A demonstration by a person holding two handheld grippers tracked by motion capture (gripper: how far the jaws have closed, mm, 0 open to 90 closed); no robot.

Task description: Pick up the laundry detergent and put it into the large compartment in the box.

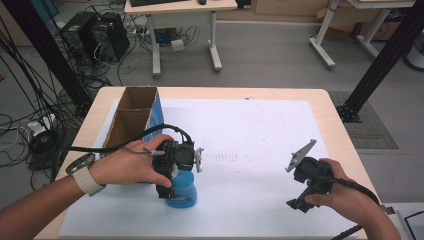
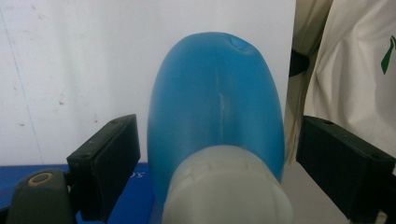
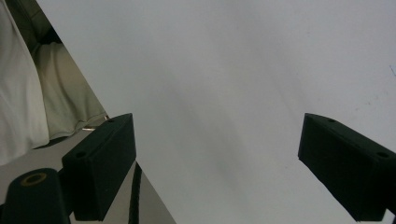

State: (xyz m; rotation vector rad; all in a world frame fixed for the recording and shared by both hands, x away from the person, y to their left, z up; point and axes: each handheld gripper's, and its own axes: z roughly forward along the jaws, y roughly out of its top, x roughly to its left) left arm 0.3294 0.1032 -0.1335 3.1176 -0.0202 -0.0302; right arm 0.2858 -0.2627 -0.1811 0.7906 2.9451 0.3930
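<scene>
Blue bottle point(image 1: 183, 192) lies on the white paper sheet point(image 1: 260, 150) near the front left of the wooden table point(image 1: 335, 107), just in front of the open cardboard box point(image 1: 131, 116) with its blue side. From the high view, the left gripper point(image 1: 167, 187) points down over the bottle's near end, held by the person's left hand point(image 1: 131, 165), which wears a pale wristband point(image 1: 88, 180). A black cable point(image 1: 100, 148) loops from that gripper out past the table's left edge.

Seen from the left gripper view, the bottle point(image 2: 217, 112) sits between the two black jaws with its whitish cap point(image 2: 227, 186) toward the camera. The jaws stand wide, with a gap visible on each side of the bottle, so they are not pressing on it. White paper point(image 2: 74, 70) lies behind the bottle, and a white garment point(image 2: 359, 79) shows at the right edge.

On the right side of the table, the right hand point(image 1: 345, 197) holds the right gripper point(image 1: 296, 204) above the paper, well apart from the bottle, with its grey three-cornered plate point(image 1: 300, 154) angled upward. In the right gripper view its jaws are spread wide with nothing between them, over bare white paper point(image 3: 243, 84).
</scene>
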